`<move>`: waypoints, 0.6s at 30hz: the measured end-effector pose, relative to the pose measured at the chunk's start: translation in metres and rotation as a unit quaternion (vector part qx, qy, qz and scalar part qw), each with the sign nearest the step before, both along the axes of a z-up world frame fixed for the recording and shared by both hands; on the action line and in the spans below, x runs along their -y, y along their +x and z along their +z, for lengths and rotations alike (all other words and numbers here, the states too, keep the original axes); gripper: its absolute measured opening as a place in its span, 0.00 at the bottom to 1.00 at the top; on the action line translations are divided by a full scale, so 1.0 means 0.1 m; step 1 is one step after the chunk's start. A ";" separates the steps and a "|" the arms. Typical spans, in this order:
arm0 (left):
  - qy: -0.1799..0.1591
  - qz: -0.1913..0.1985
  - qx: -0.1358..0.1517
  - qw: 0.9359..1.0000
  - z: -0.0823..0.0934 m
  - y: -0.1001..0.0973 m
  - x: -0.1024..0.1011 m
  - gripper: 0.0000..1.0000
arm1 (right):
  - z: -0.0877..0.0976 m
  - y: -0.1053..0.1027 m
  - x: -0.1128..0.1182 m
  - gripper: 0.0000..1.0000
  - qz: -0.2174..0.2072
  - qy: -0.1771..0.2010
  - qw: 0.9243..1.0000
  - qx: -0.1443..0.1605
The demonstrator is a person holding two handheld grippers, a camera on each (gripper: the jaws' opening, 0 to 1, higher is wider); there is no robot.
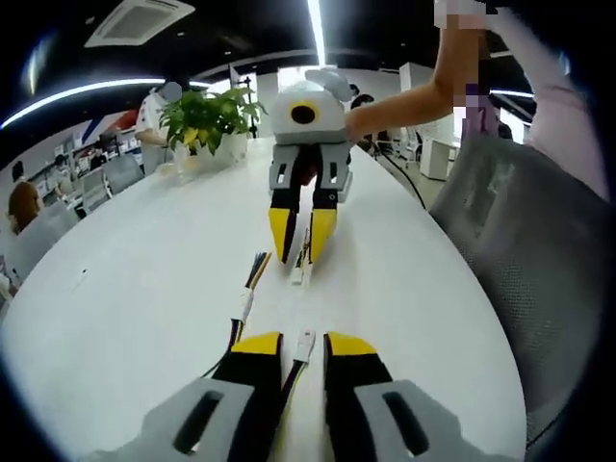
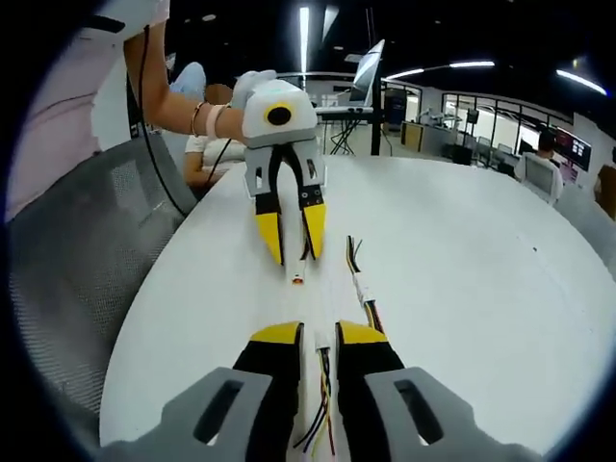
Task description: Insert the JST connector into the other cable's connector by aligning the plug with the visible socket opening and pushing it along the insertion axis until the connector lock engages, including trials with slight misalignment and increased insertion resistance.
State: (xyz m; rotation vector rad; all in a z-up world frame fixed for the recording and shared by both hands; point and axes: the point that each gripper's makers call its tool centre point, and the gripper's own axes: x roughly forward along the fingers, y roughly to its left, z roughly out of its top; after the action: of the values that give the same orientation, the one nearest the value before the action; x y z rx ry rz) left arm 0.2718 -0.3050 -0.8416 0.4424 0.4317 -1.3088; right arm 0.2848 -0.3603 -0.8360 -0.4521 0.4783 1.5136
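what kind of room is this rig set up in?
Likely an open-plan office: a long white table with a potted plant, a grey mesh chair beside it, ceiling strip lights, and people seated at desks behind.

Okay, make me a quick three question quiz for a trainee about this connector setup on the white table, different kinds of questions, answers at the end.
1. True or false: the left gripper and the right gripper face each other across the white table.
2. Multiple choice: what stands on the table behind the right gripper in the left gripper view? A) a potted plant B) a stack of books C) a kettle
3. Fill in: in its own view, the left gripper holds a cable whose white ______ sticks out between the yellow tips.

Key
1. True
2. A
3. connector
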 end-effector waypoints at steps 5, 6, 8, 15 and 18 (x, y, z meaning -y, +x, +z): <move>-0.001 0.002 -0.002 1.000 -0.04 -0.04 0.00 0.10 | -0.09 0.03 0.02 0.10 -0.003 -0.013 1.000 0.010; 0.000 0.003 -0.002 1.000 -0.04 -0.05 0.00 0.10 | -0.09 0.04 0.02 0.09 -0.004 -0.013 1.000 0.011; 0.003 0.003 0.000 1.000 -0.04 -0.05 0.00 0.10 | -0.09 0.04 0.01 0.09 -0.003 -0.012 1.000 0.013; -0.002 0.011 0.001 1.000 -0.02 -0.05 0.02 0.09 | -0.17 0.03 0.02 0.09 0.003 -0.026 1.000 0.016; -0.005 0.012 0.002 1.000 -0.01 -0.06 0.03 0.08 | -0.19 0.04 0.03 0.08 0.001 -0.031 0.999 0.020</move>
State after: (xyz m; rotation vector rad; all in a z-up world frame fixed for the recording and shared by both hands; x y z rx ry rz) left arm 0.2662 -0.3075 -0.8427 0.4303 0.4257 -1.2861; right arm 0.2885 -0.3635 -0.8552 -0.5312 0.4947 1.4927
